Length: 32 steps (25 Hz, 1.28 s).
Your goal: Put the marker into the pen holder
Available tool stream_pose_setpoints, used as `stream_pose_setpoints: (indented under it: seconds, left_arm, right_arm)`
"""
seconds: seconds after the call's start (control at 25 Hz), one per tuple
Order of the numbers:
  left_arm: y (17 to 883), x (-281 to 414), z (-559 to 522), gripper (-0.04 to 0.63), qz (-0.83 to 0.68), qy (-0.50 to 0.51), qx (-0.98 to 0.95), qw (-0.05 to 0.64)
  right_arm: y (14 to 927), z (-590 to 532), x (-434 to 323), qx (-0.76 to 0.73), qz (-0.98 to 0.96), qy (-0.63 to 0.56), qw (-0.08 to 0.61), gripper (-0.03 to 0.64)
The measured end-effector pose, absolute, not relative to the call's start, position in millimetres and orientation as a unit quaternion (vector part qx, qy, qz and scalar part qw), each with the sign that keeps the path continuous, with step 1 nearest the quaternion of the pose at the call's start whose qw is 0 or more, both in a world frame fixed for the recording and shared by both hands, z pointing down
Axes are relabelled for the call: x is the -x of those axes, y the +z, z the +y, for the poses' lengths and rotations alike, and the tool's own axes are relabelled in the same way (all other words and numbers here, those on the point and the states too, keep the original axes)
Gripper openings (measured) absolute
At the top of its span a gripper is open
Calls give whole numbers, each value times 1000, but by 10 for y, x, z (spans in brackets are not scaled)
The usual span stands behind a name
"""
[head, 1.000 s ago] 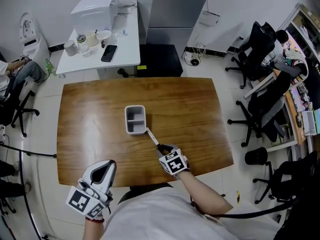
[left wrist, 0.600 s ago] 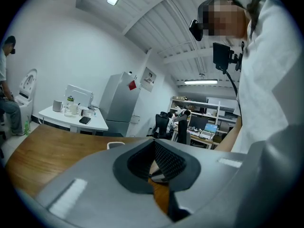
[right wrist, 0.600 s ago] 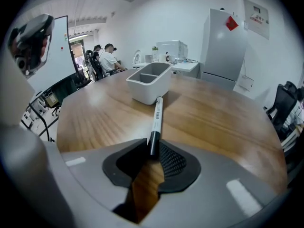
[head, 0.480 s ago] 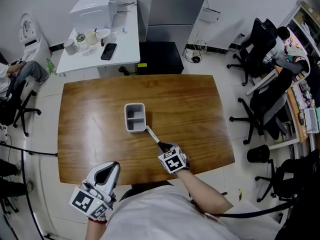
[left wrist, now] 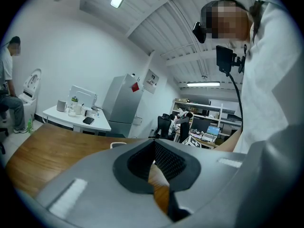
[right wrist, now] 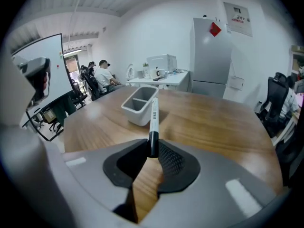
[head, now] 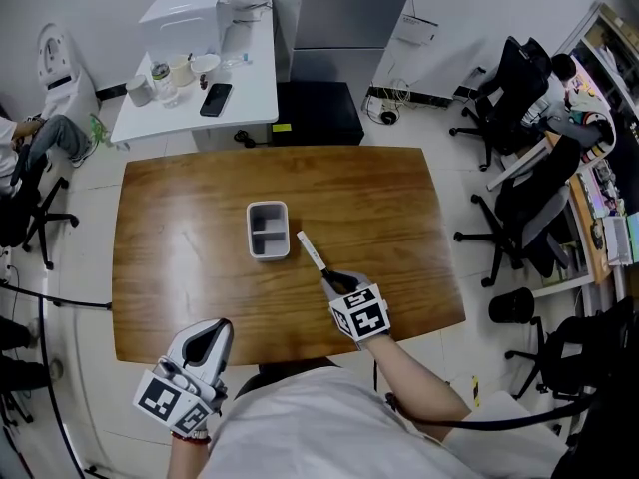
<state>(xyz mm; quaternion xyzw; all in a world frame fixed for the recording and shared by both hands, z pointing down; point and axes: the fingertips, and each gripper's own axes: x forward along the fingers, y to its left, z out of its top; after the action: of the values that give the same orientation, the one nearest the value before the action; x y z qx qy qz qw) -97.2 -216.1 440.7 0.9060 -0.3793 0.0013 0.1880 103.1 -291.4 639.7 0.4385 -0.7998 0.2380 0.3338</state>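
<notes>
The wooden table (head: 399, 208) fills the middle of the head view. Beyond it, at the upper left, stands a white desk (head: 250, 93) with cups (head: 183, 73) on it; I cannot tell what is in them.

Just left of the table's middle sits the grey pen holder (head: 269, 256). A divider splits it into two compartments, and both show only their bare floors.

At the lower left, off the table's near edge, my left gripper (head: 215, 329) has its jaws together on nothing.

My right gripper (head: 327, 275), lower centre, has just been closing its jaws and is clamped on the black end of the marker (head: 311, 250). The marker's white barrel points up and left toward the holder's lower right corner, close beside it but outside it, clear of both compartments.
</notes>
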Motion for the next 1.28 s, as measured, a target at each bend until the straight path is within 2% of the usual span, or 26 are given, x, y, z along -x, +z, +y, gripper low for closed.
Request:
stream_pose_setpoints:
  seconds: [0.2,0.36,0.64,1.04,1.28]
  left_arm:
    - [4396,1093,-2151,-11,-392,-13,-900,190]
    - [4379,1230,-2129,-11,-406,-24,-893,192]
    - [4416,1404,-2015,-11,-428,-24,-882,198]
    - [4440,1386,-1968,-11,-426,-10,-886,185]
    - [4429,1404,-1966,-11,-431,-16,-883,186]
  right_arm:
    - [6106,-2964,-703,-374,-832,185,366,66]
    - [6111,-2912,-485,-331,-833,165,412,66]
    - [6147,-2916,-266,-306,-829,146,445,66]
    - [6146,-2995,-241,-304,-828,127,454,67]
    - [6040,-3091,-232,-327,-832,112,435,70]
